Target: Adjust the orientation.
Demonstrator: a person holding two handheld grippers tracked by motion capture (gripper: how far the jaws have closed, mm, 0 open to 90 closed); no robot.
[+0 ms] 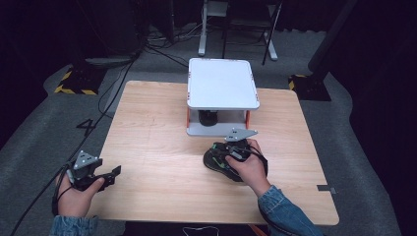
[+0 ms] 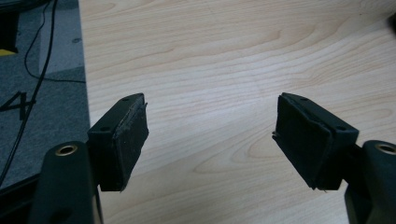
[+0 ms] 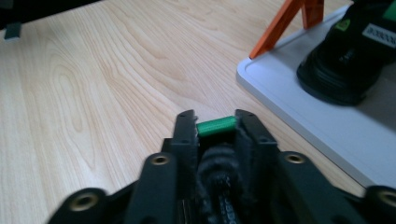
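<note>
1. Lying at the lower centre of the high view, in front of the white shelf (image 1: 223,83): a black shoe (image 1: 221,164) with green trim.
2. Clamping narrowly on the shoe's padded collar and its green loop (image 3: 215,126): the right gripper (image 3: 215,122).
3. Hovering wide and holding nothing at the lower left: the left gripper (image 2: 210,140).
4. Risking a slip: thin grip on soft padding, likely tilting when lifted.
5. Showing a white label on the second shoe (image 3: 348,56), too blurred for reading.
</note>
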